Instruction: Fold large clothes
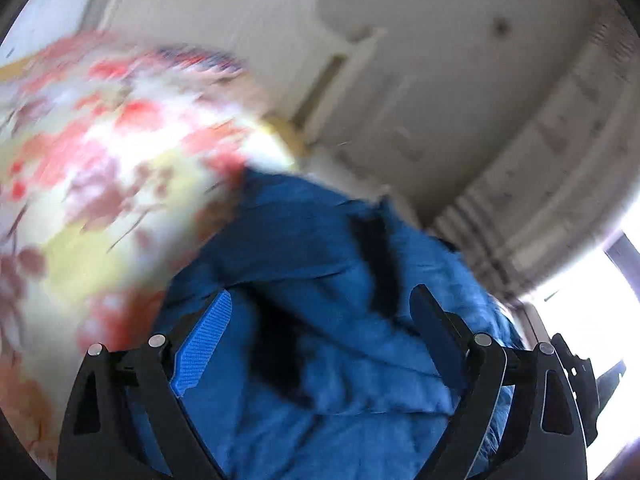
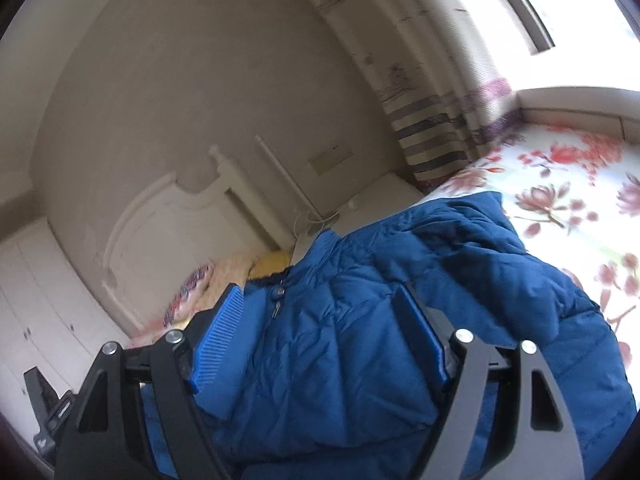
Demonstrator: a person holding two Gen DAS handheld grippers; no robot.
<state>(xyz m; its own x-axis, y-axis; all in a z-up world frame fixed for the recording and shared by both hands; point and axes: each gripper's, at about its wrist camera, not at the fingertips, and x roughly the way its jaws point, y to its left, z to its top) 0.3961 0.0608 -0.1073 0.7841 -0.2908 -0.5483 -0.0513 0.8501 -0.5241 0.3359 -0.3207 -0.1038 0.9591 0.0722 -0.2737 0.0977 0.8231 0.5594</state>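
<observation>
A blue quilted puffer jacket [image 1: 320, 352] [image 2: 360, 320] lies on a bed with a floral sheet [image 1: 100, 168] [image 2: 568, 200]. My left gripper [image 1: 324, 304] is open, with its jaws wide apart over the jacket's dark-trimmed folds; the view is motion-blurred. My right gripper [image 2: 320, 304] is open too, with its jaws straddling the jacket's front near the zipper and a snap button [image 2: 279, 291]. One sleeve [image 2: 520, 264] is spread toward the right over the sheet. I cannot tell if either gripper touches the fabric.
A white headboard [image 2: 168, 216] and beige wall stand beyond the jacket. A striped curtain [image 2: 432, 136] and bright window [image 2: 580, 0] are at the right. A white wardrobe [image 2: 36, 304] is at the left. Pillows [image 2: 240, 272] lie by the headboard.
</observation>
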